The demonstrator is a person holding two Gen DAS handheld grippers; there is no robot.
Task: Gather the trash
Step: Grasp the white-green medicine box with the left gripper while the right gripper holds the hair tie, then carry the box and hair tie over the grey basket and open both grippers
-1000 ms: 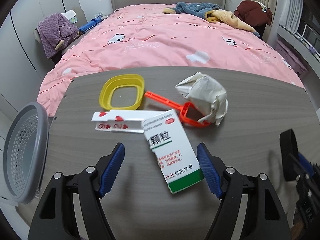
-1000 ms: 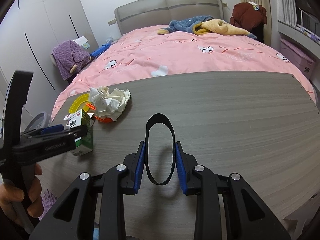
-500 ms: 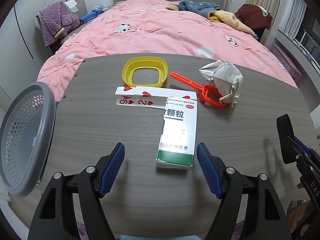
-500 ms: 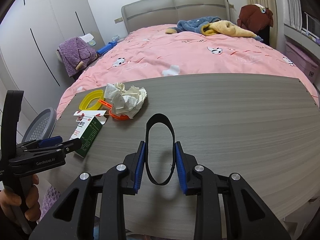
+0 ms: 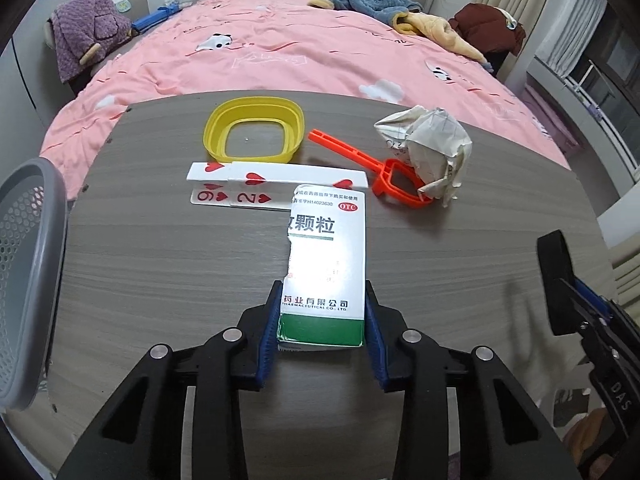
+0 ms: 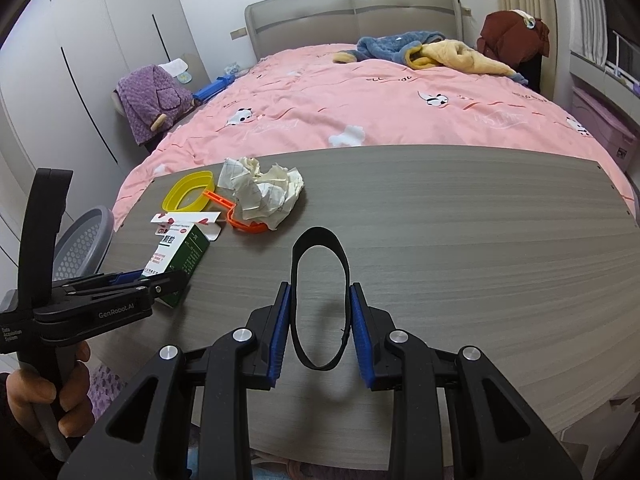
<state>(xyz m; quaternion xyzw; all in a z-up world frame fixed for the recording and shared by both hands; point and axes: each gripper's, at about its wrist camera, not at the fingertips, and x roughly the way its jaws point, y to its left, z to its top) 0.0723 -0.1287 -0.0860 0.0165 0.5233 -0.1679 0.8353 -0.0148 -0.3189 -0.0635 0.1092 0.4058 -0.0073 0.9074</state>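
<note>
The left gripper (image 5: 322,334) is clamping the near, green end of the medicine box (image 5: 326,264), both blue pads pressing flat against its sides, and the box is lying on the grey table (image 5: 160,264). Its far end is covering a corner of the playing cards (image 5: 240,188), so only a nine and a two of hearts are reading clearly; the left part of the box's print is cut away along a torn edge. The crumpled paper (image 5: 430,148) is sitting on the ring end of the orange plastic tool (image 5: 360,160), hiding part of it. The yellow tub (image 5: 254,128) is standing just beyond the cards, looking empty. The grey mesh basket (image 5: 28,276) is hanging off the left edge of the table, half cut off by the frame, and its contents are impossible to make out. Over on the right, the right gripper (image 6: 320,328) is squeezing narrow on a black loop band (image 6: 318,300), held upright above the table.
</note>
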